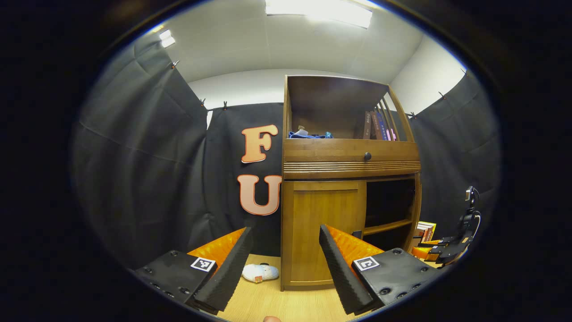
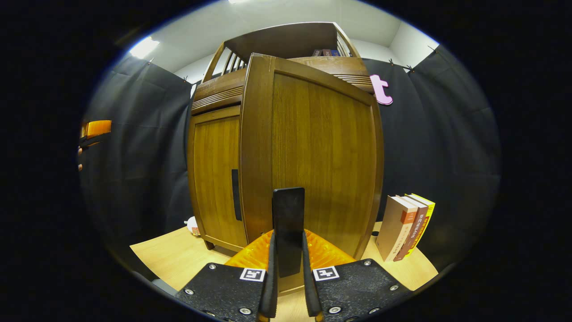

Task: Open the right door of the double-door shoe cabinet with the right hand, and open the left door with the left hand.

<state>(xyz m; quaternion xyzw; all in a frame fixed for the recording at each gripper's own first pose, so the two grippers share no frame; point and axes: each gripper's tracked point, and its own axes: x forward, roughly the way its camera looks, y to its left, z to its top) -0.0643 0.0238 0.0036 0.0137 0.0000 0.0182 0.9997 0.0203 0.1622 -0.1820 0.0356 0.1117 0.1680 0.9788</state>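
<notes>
A: Nearest in the right gripper view is the right gripper (image 2: 288, 286), its two fingers drawn in tight against the dark upright handle (image 2: 288, 223) of the brown wooden right door (image 2: 319, 156), one finger pressing each side.

B: And that door?

A: Swung out toward the camera. The left door (image 2: 216, 174) sits flush beside it, its own dark handle slot (image 2: 235, 194) untouched.

B: What does the left gripper view add?

A: The left gripper (image 1: 286, 264) hangs in front of the tall brown wooden shoe cabinet (image 1: 351, 165), jaws spread wide with nothing between them. From there the left door (image 1: 324, 232) shows shut, and the right half stands open on a dark interior with one shelf (image 1: 388, 227).

B: Counts?

A: Two doors, one drawer knob (image 1: 367, 156), one white cloth lump (image 1: 260, 272) on the pale wooden floor (image 1: 286, 304). Three upright books (image 2: 404, 228) stand beside the cabinet in the right gripper view; more sit in the top shelf. The other gripper (image 1: 451, 248) shows far right in the left gripper view.
</notes>
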